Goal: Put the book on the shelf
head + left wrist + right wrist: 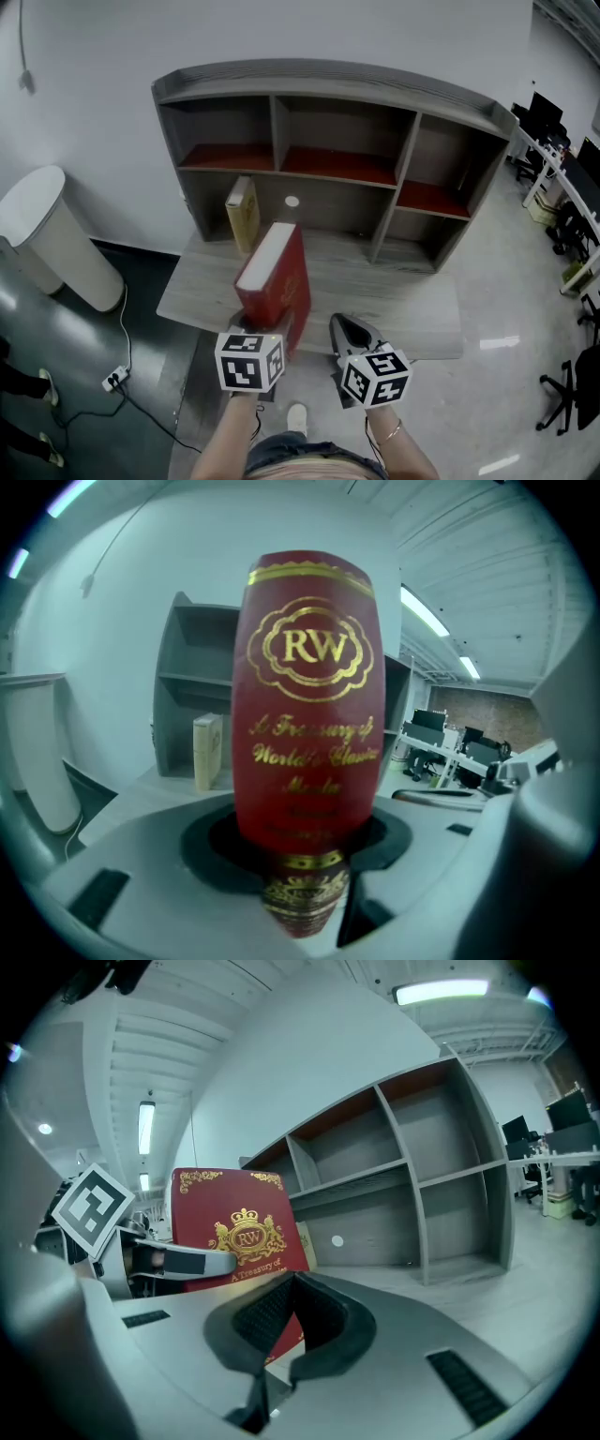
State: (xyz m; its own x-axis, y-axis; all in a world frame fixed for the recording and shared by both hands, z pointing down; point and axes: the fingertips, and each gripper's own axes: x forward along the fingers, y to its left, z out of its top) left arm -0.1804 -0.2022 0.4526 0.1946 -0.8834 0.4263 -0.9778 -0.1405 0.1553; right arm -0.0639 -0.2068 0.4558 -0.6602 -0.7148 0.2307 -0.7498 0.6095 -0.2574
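Closest to the viewer, a person's two forearms reach forward, each hand holding a two-jaw gripper topped with a cube of square markers. The left gripper (265,330) is clamped on the lower end of a thick red hardback book (275,274) with gold lettering. The book stands roughly upright, its pale page edges on top, over the front edge of a grey wooden table (403,305). Whether its bottom touches the table cannot be told. Just beside it, the right gripper (353,335) has its jaws closed together with nothing between them, and it is not touching the book.

Further back on the table stands a grey shelf unit (337,89) with two rows of open compartments, the upper ones red-floored. A slim cream book (243,214) stands upright in the lower left compartment, with a small white round mark (292,202) on the back panel to its right. A white bin (52,234) stands on the floor to the left.

The red book is not yet on the shelf. It looks heavy and is gripped at one end by one gripper only, so it may swing or slip between the pads as it is carried forward. Its top corner could catch the board above a compartment if brought in too high. Pushed in carelessly, it could knock over the cream book
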